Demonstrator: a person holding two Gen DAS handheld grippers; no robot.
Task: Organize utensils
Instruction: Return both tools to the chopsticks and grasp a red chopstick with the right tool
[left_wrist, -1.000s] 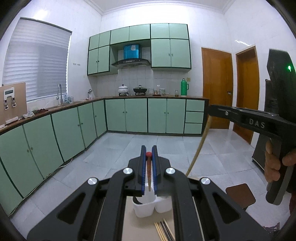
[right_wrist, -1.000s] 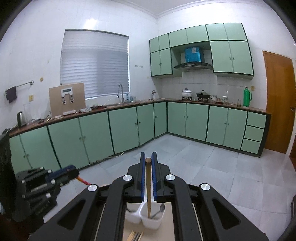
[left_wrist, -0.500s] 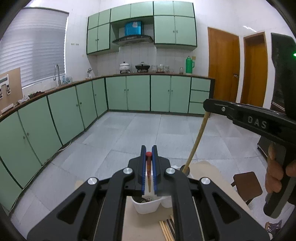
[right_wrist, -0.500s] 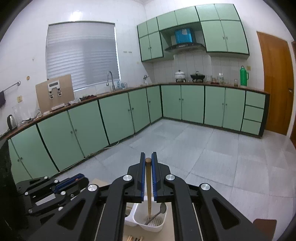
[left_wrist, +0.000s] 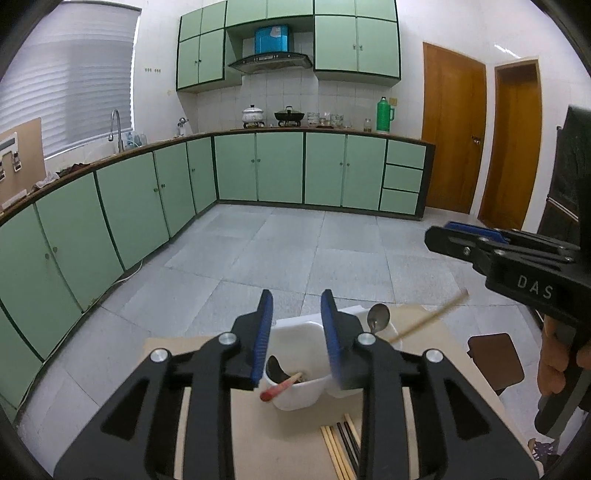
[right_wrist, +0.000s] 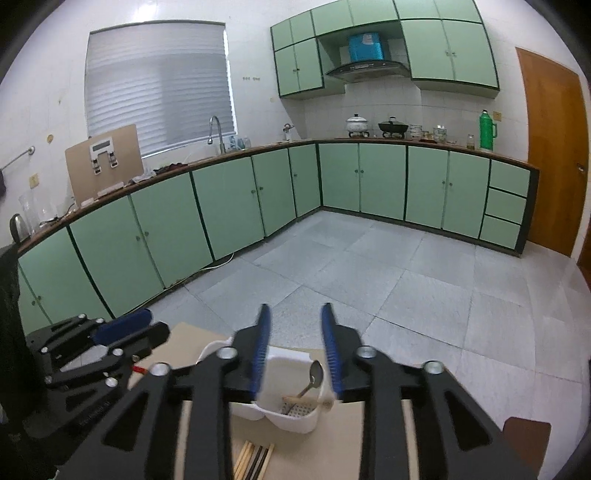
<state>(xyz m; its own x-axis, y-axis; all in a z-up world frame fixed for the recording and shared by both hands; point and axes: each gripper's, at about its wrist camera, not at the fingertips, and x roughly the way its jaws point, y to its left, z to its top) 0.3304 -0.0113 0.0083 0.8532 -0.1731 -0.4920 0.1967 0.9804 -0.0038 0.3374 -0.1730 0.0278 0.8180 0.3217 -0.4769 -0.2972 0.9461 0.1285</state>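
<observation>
Two grippers, left (left_wrist: 295, 325) & right (right_wrist: 295, 343), jaws opening, nothing between. Red-tipped chopstick (left_wrist: 280, 387) lies in holder (left_wrist: 295, 400) left cup; plain chopstick (right_wrist: 295, 400) w/ spoon (right_wrist: 314, 374) in right cup. Drop step. Next prob: reach for loose chopsticks (left_wrist: 338, 446) on board.

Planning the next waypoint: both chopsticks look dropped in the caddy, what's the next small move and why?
Probably lift both grippers clear, then go for the loose chopsticks. The left gripper and right gripper are opening with nothing between them; the red-tipped chopstick already leans in the white caddy.
</observation>
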